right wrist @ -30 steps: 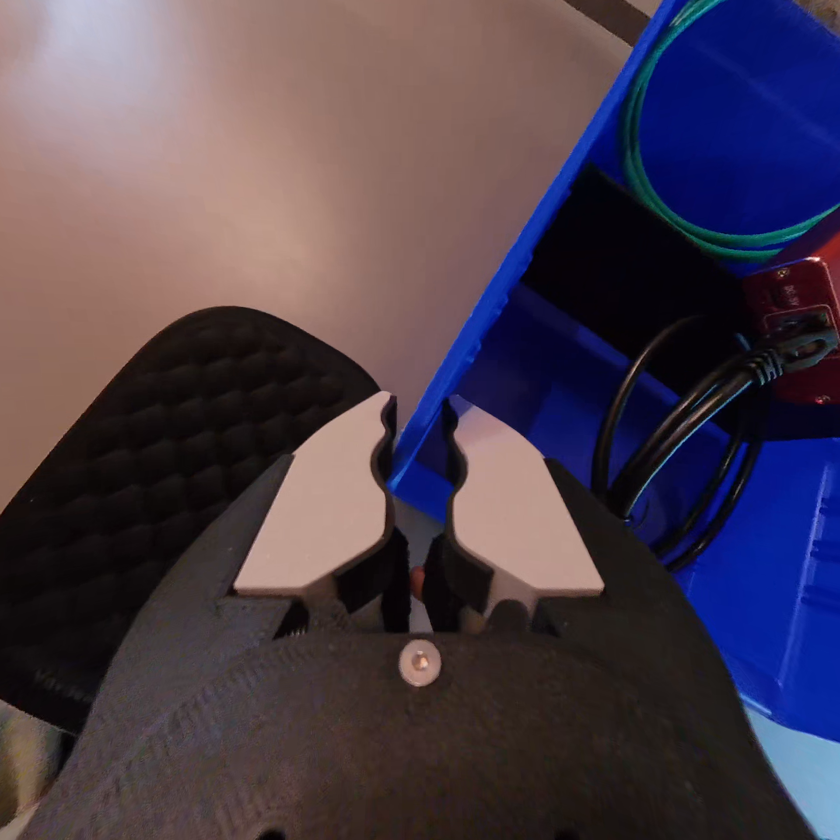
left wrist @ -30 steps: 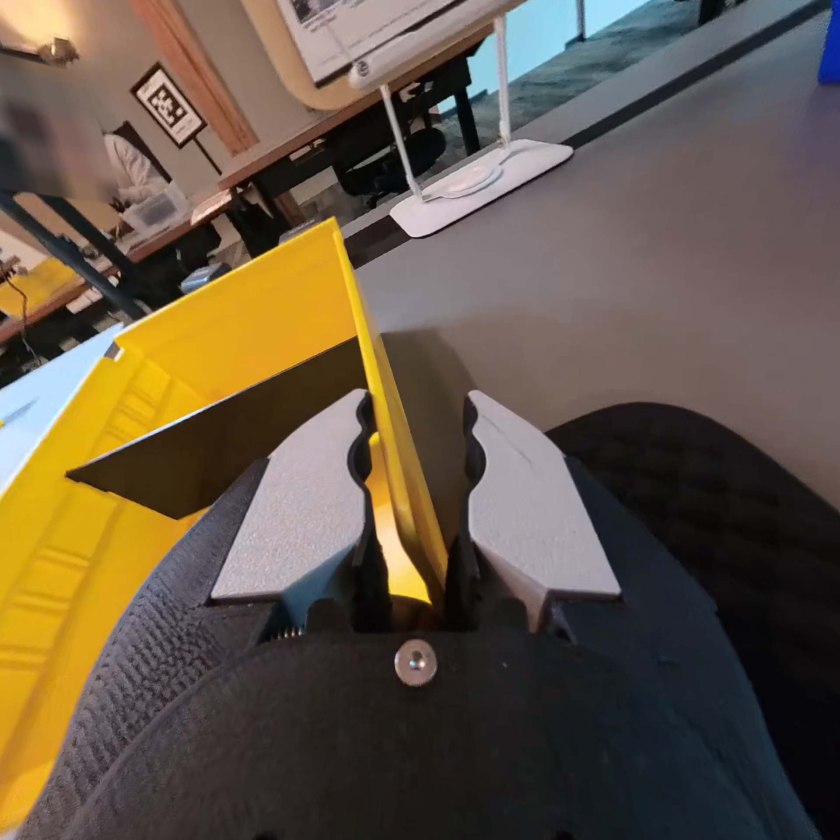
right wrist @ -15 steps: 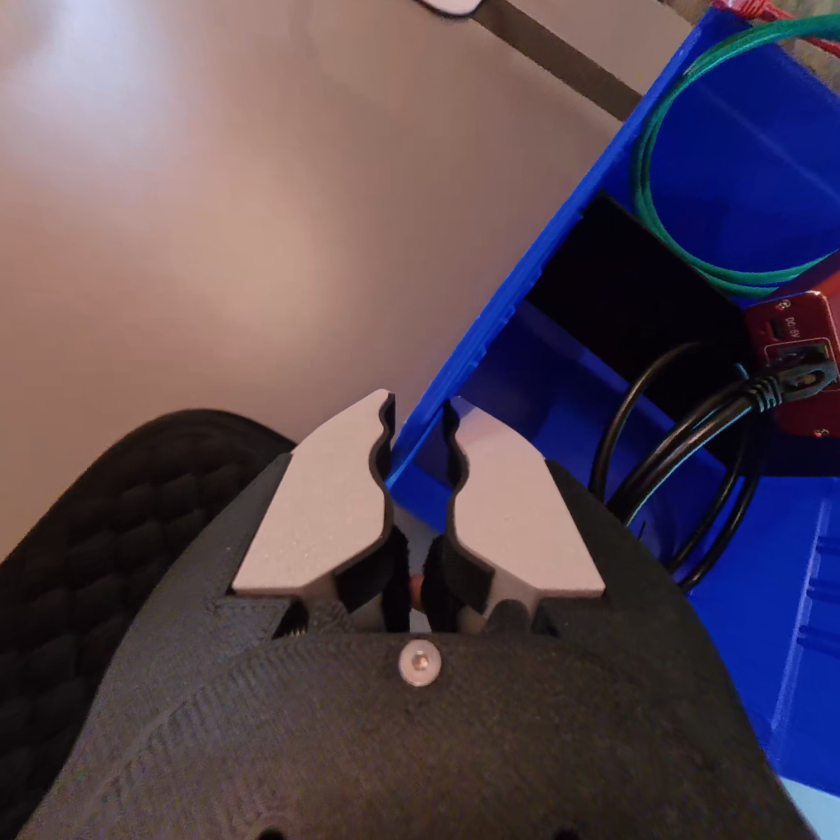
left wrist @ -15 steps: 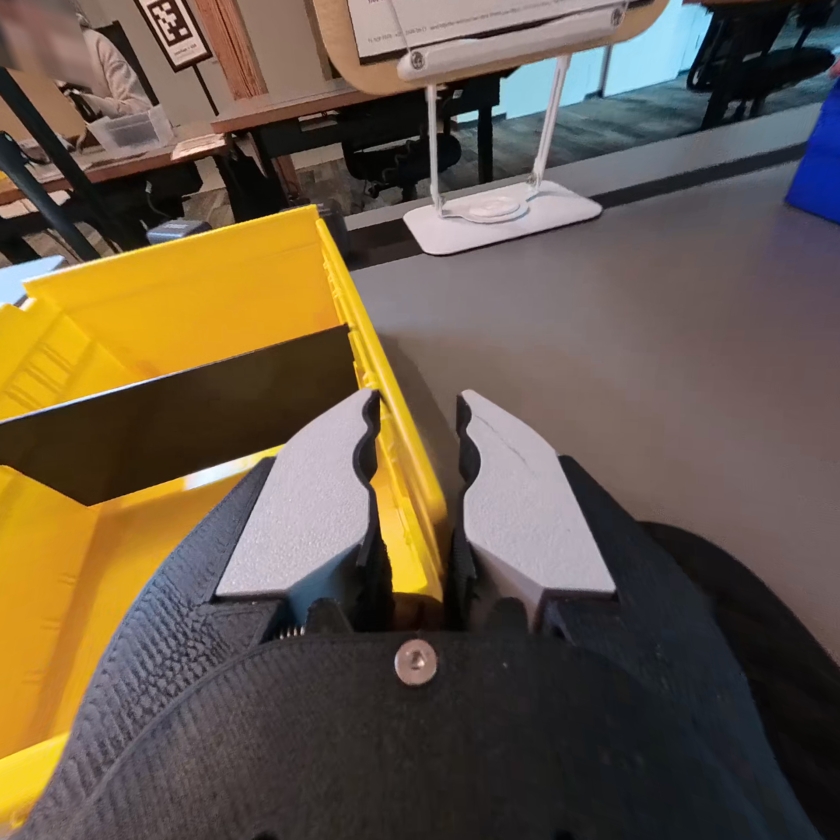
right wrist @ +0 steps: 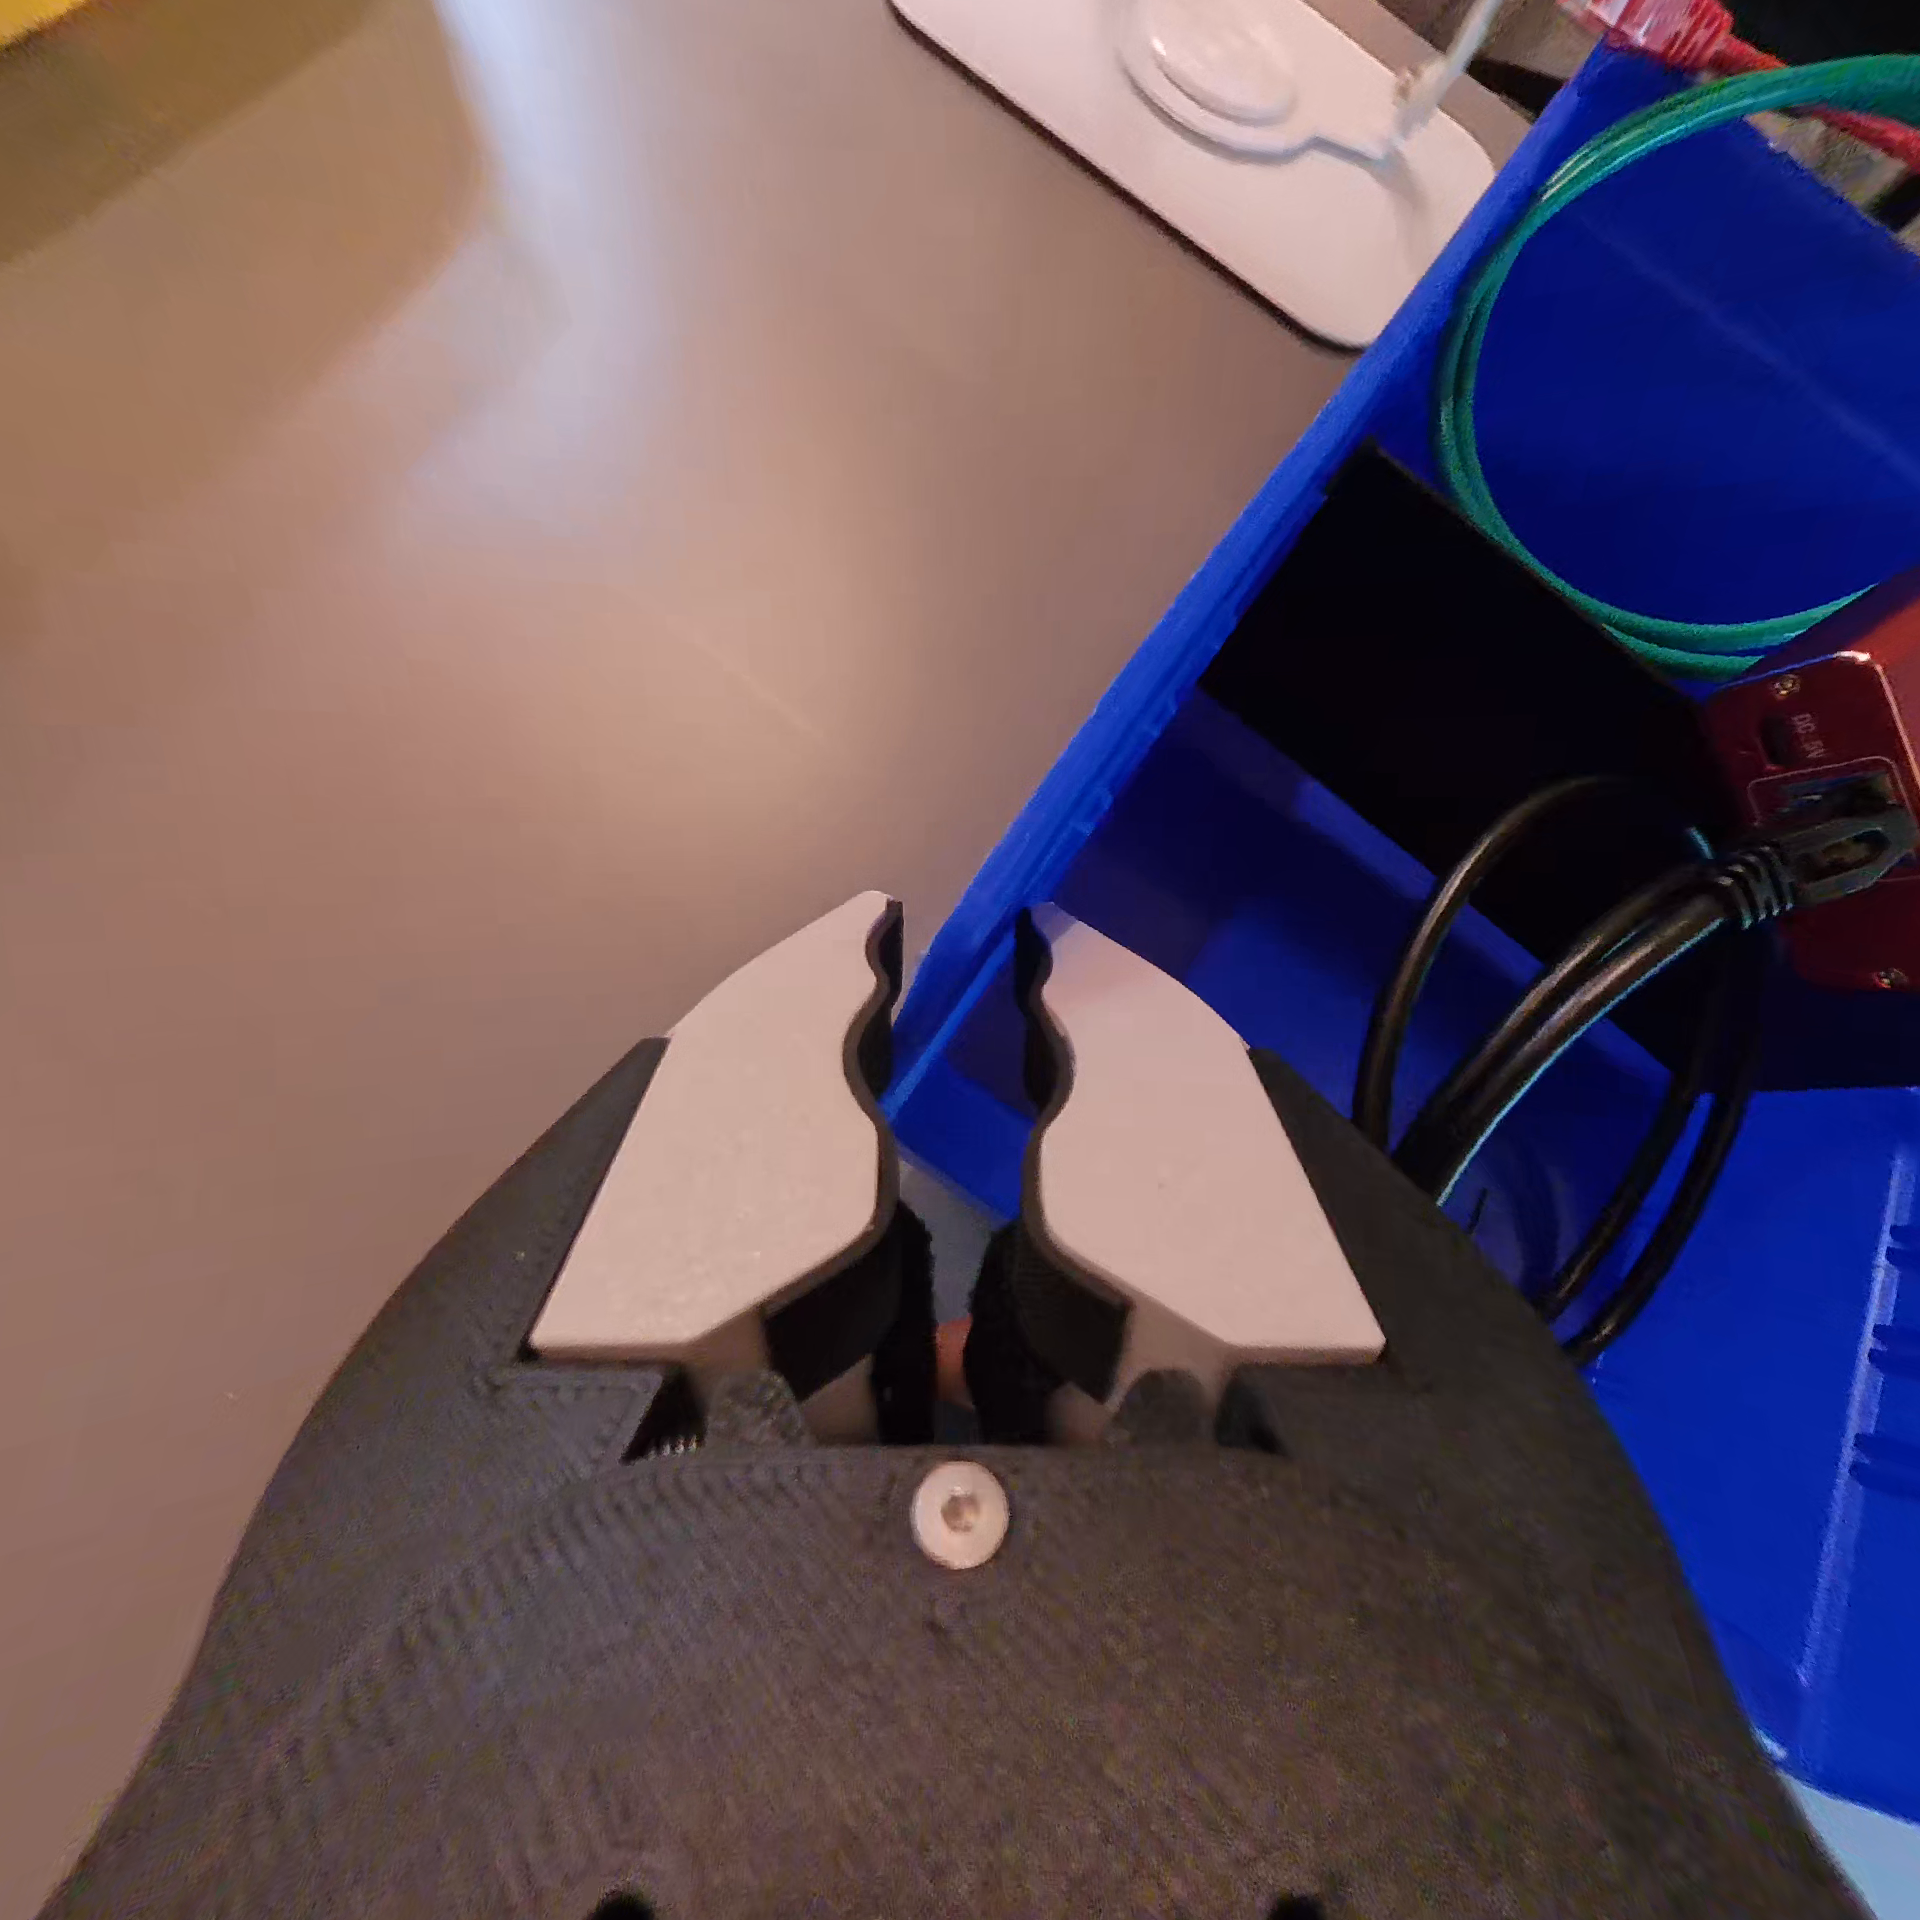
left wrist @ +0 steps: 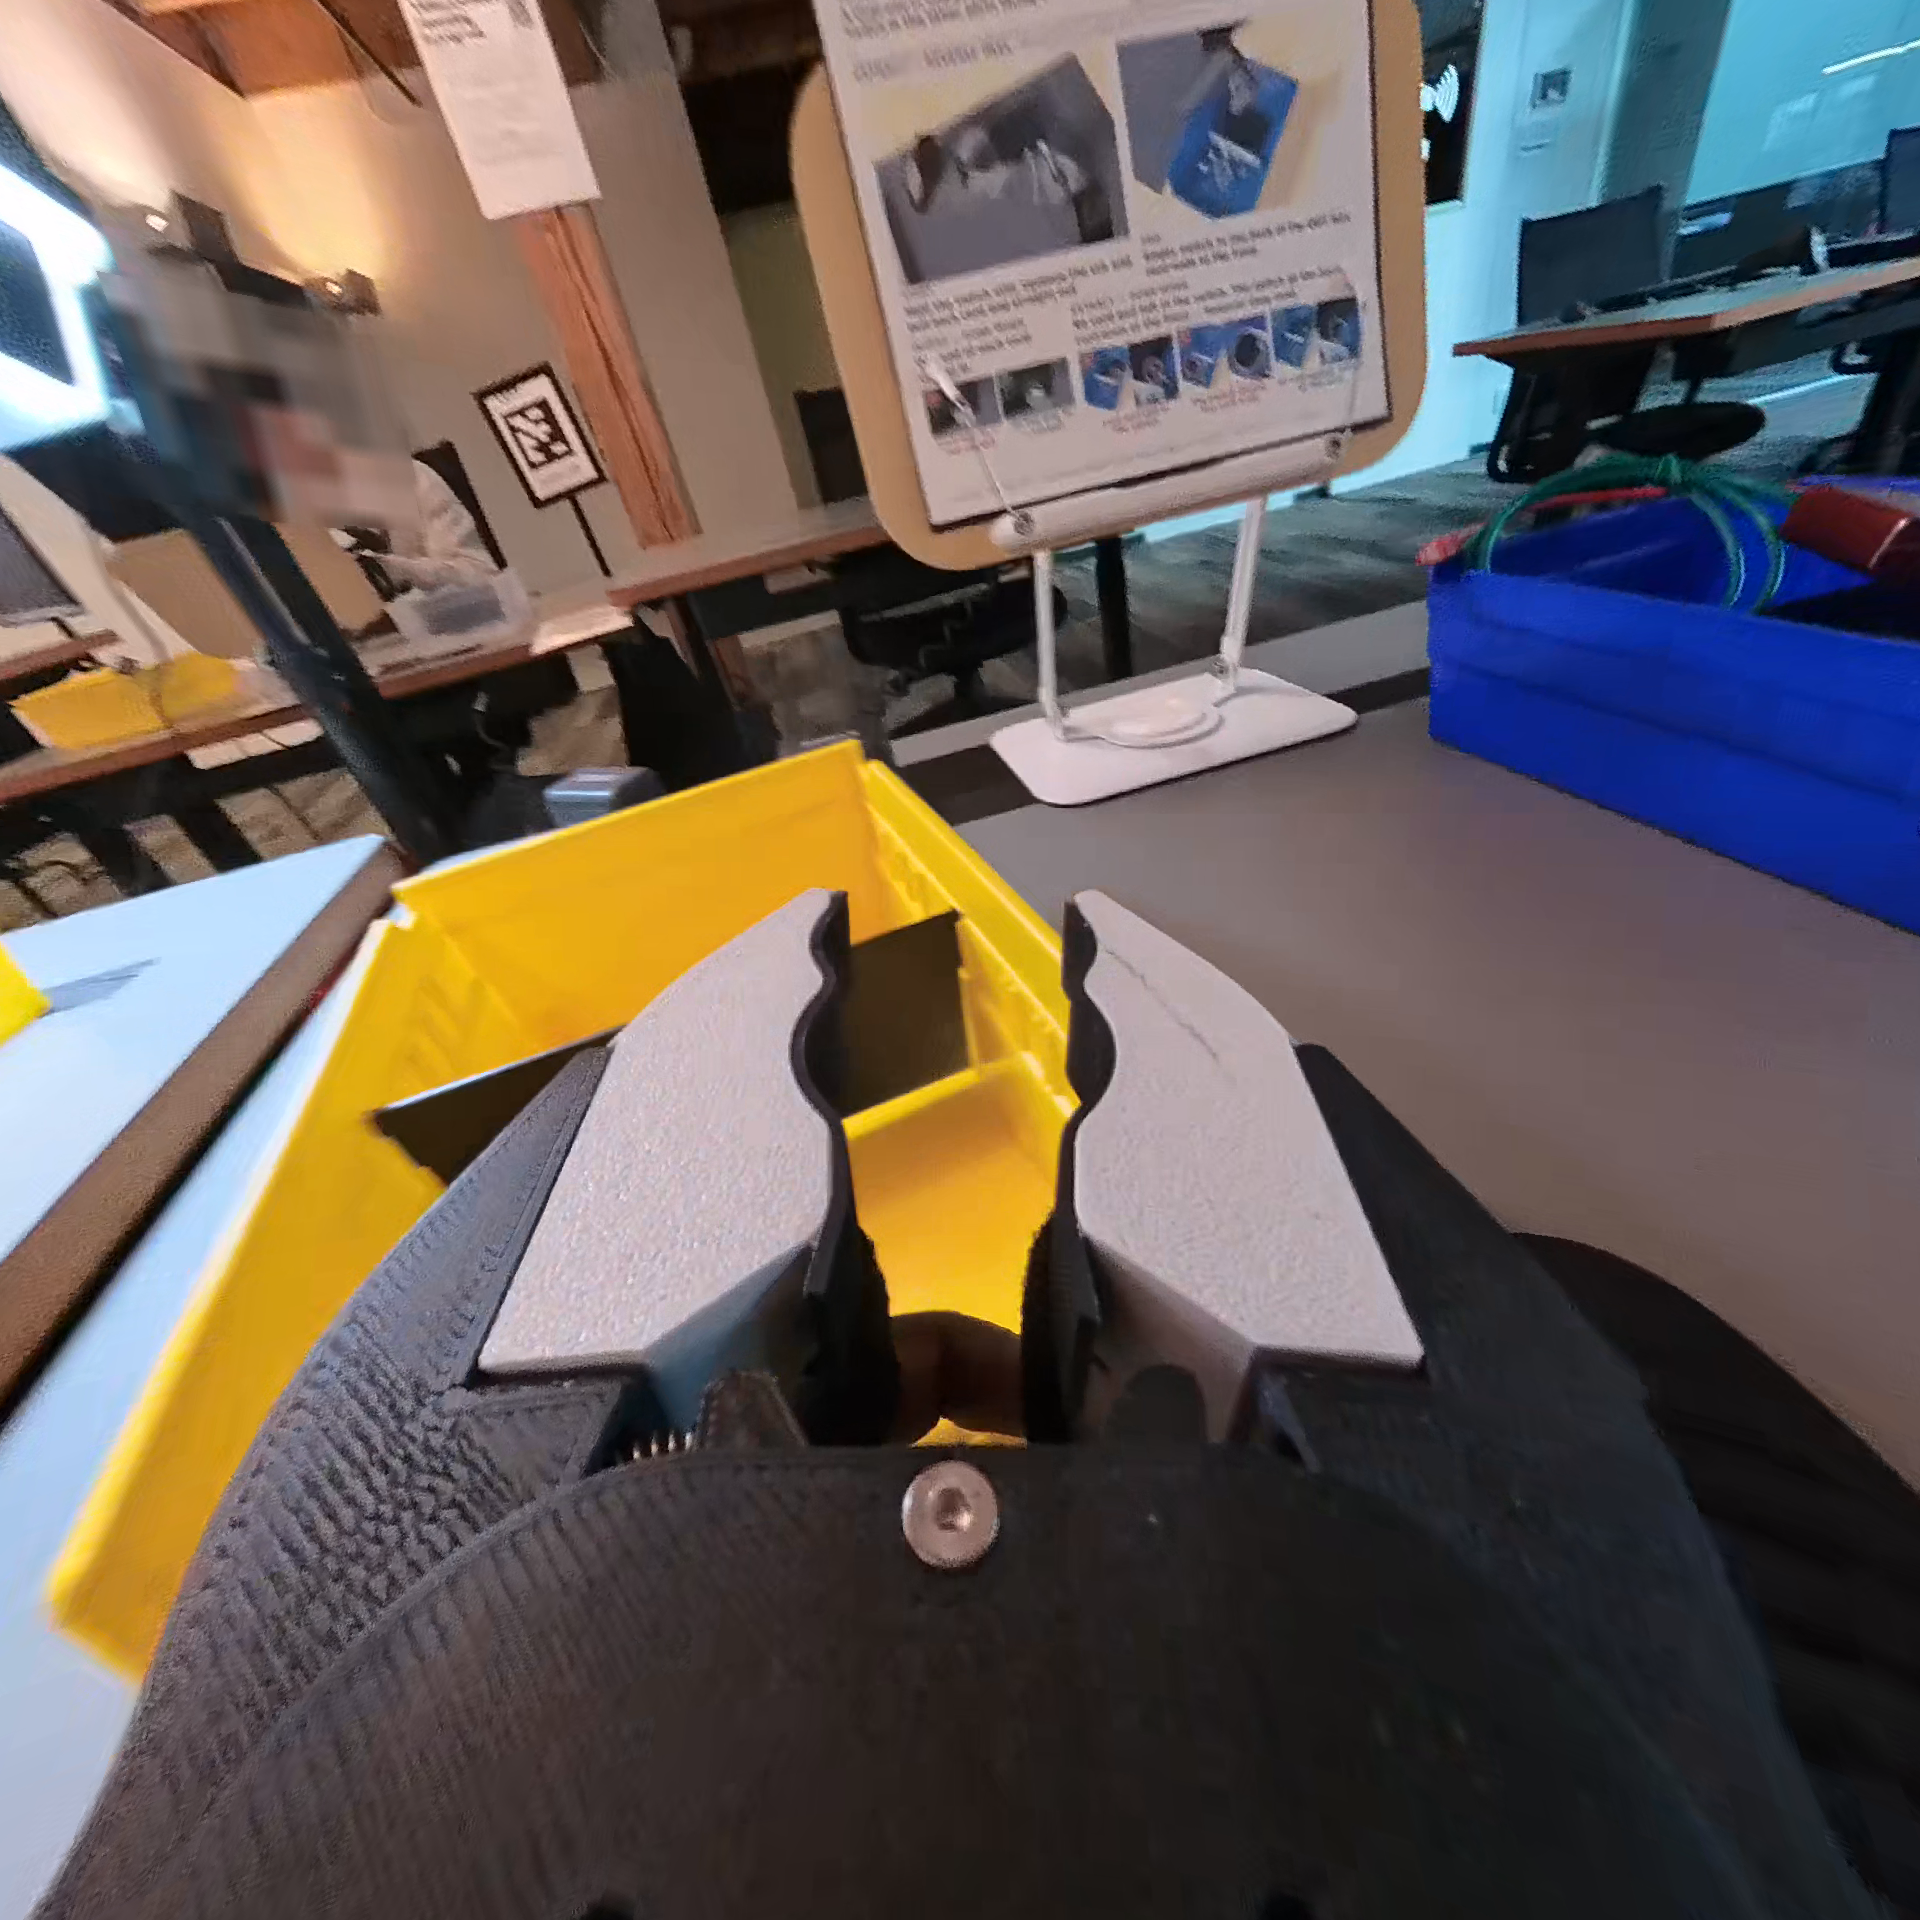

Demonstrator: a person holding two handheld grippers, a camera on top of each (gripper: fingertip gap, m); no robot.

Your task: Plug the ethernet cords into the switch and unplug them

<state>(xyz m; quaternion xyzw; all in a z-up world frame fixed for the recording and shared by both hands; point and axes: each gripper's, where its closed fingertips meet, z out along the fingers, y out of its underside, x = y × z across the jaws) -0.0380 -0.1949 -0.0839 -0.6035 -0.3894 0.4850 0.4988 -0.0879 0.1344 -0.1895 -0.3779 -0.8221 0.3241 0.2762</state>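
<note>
Blue bin [right wrist: 1143,748] wall between right tool [right wrist: 961,1023] fingers.

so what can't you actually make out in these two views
- Red switch, right wrist view: cut by the right edge, so its other ports are hidden.
- Yellow bin floor, left wrist view: mostly hidden behind the left gripper.
- Right gripper on the blue bin wall: contact unclear.

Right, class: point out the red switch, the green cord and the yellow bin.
red switch [right wrist: 1813,790]: right wrist view, on its port face.
green cord [right wrist: 1460,416]: right wrist view, on the coil's left bend.
yellow bin [left wrist: 644,894]: left wrist view, on its far wall.
</note>
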